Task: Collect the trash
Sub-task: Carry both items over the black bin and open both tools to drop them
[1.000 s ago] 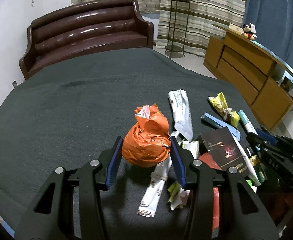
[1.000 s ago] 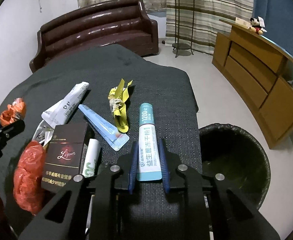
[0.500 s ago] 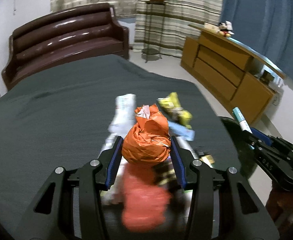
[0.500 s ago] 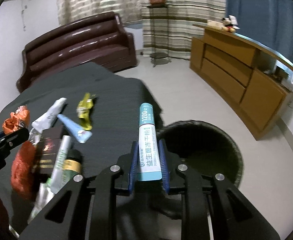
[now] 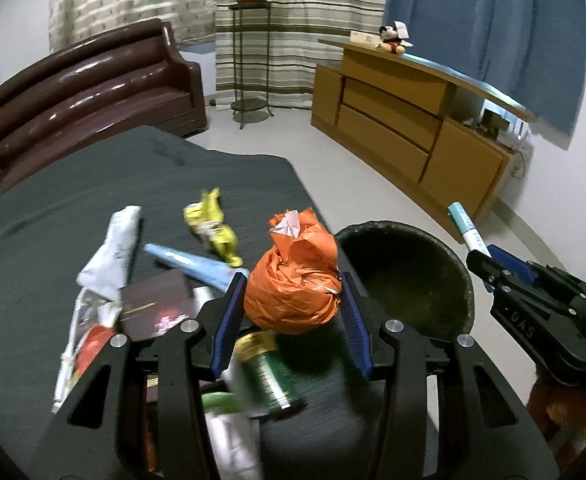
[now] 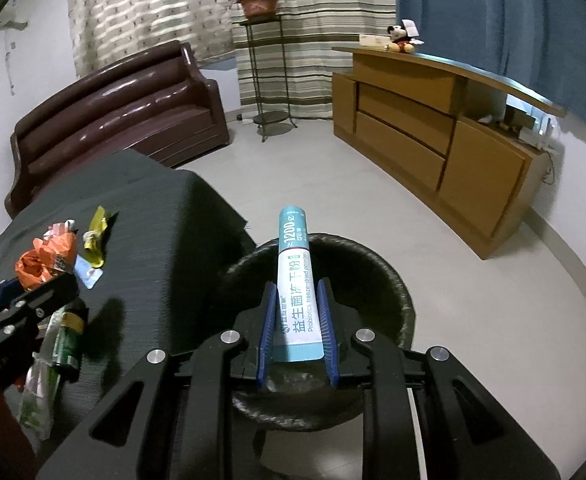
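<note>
My left gripper (image 5: pixel 293 300) is shut on a crumpled orange plastic bag (image 5: pixel 295 276) and holds it above the table's right edge, beside the black trash bin (image 5: pixel 409 276). My right gripper (image 6: pixel 296 308) is shut on a teal-and-white probiotics sachet (image 6: pixel 296 284) and holds it over the bin (image 6: pixel 397 288). More trash lies on the dark table (image 5: pixel 93 184): a yellow wrapper (image 5: pixel 213 228), a blue sachet (image 5: pixel 193 260), a white packet (image 5: pixel 113 248), a dark box (image 5: pixel 153 304) and a green can (image 5: pixel 269 372).
A brown sofa (image 5: pixel 85 92) stands behind the table. A wooden cabinet (image 5: pixel 413 128) lines the right wall. A plant stand (image 5: pixel 249 60) is by the striped curtains. Pale floor surrounds the bin.
Both grippers swung right with their loads. The right gripper moved from the table to over the bin; the left carried the orange bag to the table's right edge by the bin.
</note>
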Tool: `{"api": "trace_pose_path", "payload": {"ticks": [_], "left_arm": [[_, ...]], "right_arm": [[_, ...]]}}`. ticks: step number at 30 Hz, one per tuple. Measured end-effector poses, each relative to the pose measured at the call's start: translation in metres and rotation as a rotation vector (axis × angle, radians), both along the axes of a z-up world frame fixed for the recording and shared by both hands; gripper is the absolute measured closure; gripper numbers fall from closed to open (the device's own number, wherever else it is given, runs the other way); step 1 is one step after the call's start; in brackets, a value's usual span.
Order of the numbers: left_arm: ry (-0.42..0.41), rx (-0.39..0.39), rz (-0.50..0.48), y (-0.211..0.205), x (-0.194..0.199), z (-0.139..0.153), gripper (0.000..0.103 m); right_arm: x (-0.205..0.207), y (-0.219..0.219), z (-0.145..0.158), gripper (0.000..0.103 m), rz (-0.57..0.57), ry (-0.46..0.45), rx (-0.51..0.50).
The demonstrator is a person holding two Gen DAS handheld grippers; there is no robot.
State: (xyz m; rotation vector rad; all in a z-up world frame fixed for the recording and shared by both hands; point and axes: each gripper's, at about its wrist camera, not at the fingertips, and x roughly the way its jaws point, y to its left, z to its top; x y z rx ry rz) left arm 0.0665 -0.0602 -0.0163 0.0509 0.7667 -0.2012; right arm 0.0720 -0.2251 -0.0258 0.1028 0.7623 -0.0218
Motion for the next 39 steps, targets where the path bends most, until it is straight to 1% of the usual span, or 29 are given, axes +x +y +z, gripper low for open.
{"api": "trace_pose_path", "payload": {"ticks": [5, 12, 26, 33, 36, 39], "left_arm": [[0.000, 0.016, -0.024, -0.020, 0.004, -0.006, 0.058], [0.002, 0.027, -0.051, -0.044, 0.013, -0.010, 0.058], [0.008, 0.058, -0.071, -0.065, 0.029, -0.023, 0.058], [0.003, 0.070, -0.084, -0.069, 0.031, -0.027, 0.057], [0.000, 0.074, -0.083, -0.070, 0.032, -0.028, 0.055], [-0.002, 0.072, -0.081, -0.071, 0.031, -0.028, 0.043]], "right_arm": [[-0.001, -0.012, -0.004, 0.081, -0.014, -0.003, 0.008], [-0.003, -0.018, -0.007, 0.081, -0.035, -0.005, 0.002], [-0.004, -0.026, -0.013, 0.081, -0.068, 0.010, -0.002], [-0.003, -0.028, -0.015, 0.081, -0.089, 0.012, 0.001], [-0.002, -0.031, -0.017, 0.081, -0.102, 0.013, 0.014], [-0.001, -0.034, -0.021, 0.078, -0.112, 0.019, 0.026]]}}
